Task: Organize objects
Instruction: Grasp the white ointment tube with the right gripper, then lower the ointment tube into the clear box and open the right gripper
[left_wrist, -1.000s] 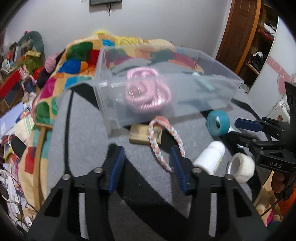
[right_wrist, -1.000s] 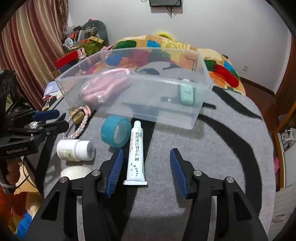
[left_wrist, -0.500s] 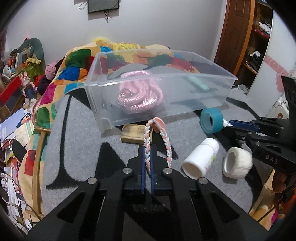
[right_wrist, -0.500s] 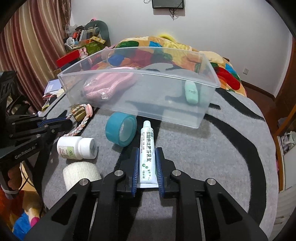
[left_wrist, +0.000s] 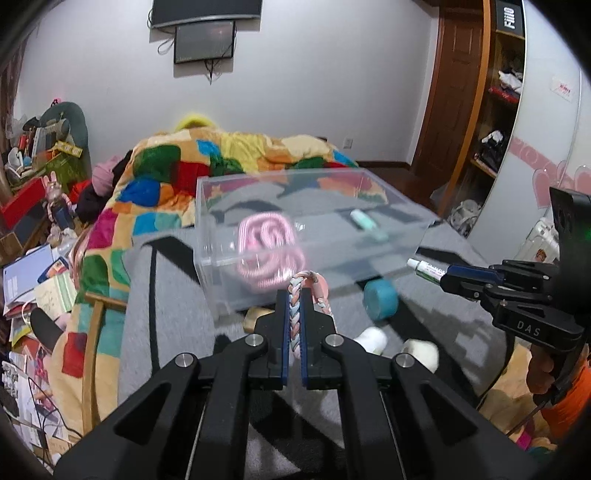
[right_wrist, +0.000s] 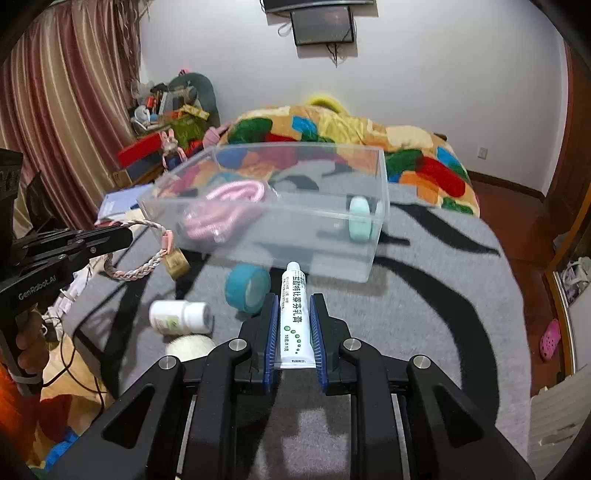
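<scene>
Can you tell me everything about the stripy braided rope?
The braided rope looks like soft cord plaited in pink, white and pale blue strands, joined into a loop by a pink band. The left gripper is shut on one end of it, so a straight stretch runs between the blue pads. From the right wrist camera the loop hangs in the air beside the clear plastic bin, and a brass-coloured padlock dangles from it, above the grey blanket.
</scene>
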